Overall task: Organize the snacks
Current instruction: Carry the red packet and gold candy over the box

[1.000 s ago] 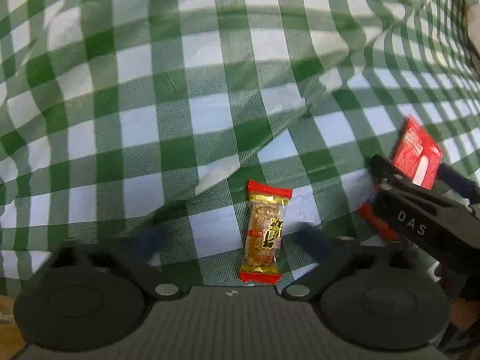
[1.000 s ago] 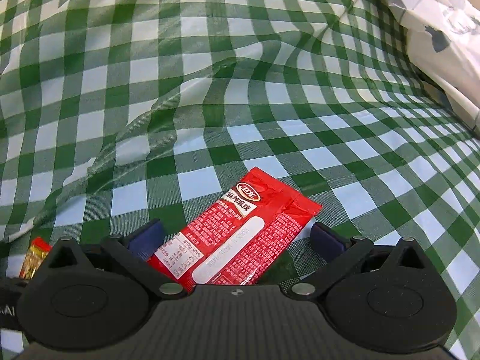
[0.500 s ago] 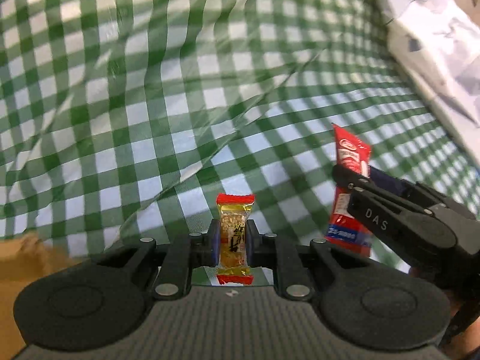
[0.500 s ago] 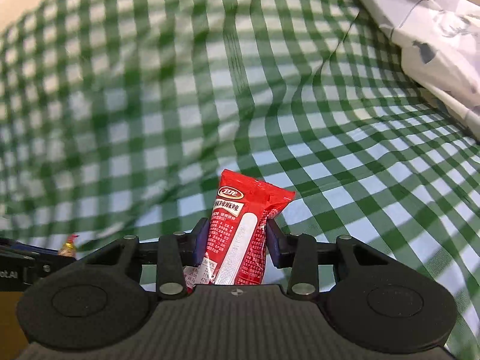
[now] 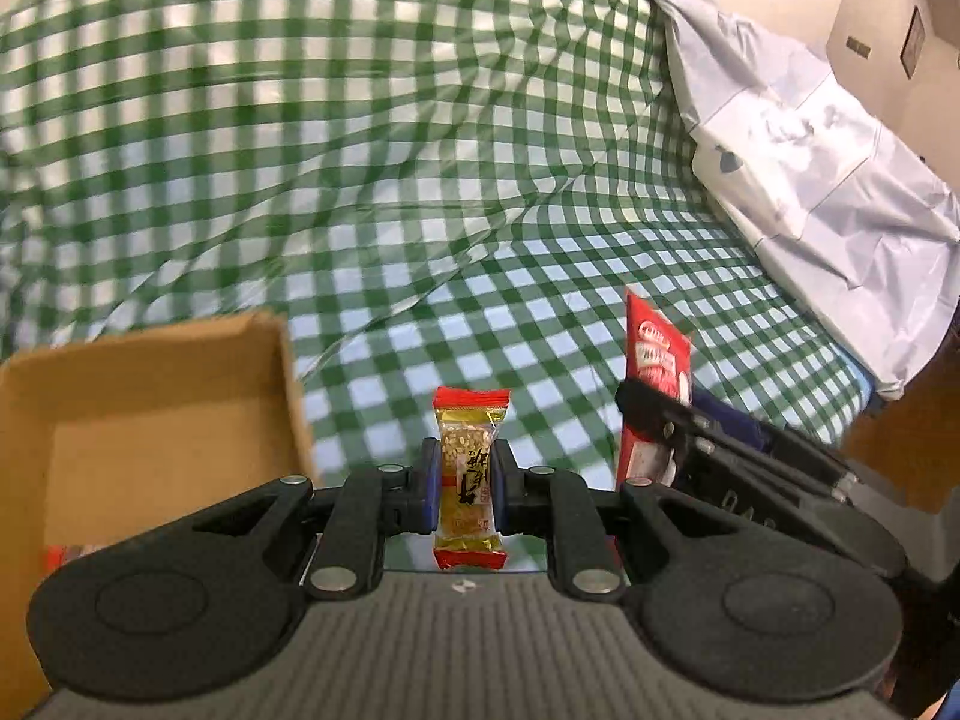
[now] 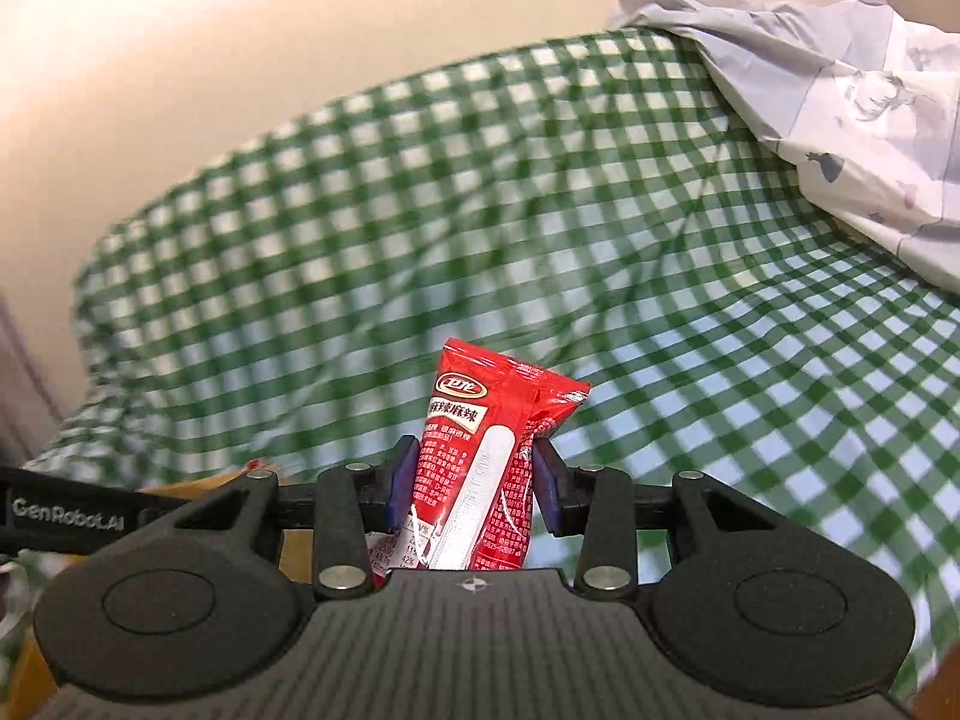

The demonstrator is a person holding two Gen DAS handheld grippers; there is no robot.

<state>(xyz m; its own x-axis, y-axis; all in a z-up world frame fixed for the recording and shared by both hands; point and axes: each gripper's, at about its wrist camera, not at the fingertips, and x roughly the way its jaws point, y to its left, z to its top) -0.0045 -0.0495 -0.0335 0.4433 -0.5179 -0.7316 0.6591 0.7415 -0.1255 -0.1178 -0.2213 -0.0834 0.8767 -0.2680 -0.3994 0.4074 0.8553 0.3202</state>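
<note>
My left gripper (image 5: 465, 483) is shut on a small gold snack bar with red ends (image 5: 469, 456) and holds it upright above the green checked cloth (image 5: 360, 180). My right gripper (image 6: 474, 489) is shut on a red snack packet (image 6: 486, 450), lifted off the cloth. In the left wrist view the right gripper (image 5: 666, 420) and its red packet (image 5: 657, 354) show just to the right. An open cardboard box (image 5: 144, 420) lies to the left of my left gripper; something red shows at its near edge.
A pale blue-white sheet or pillow (image 5: 810, 180) lies along the right side of the cloth. A beige wall (image 6: 240, 60) stands behind. The left gripper's black body (image 6: 66, 513) shows at the left edge of the right wrist view.
Both grippers closed on their snacks a second ago and have since lifted them higher off the cloth. The cardboard box has come into the left wrist view.
</note>
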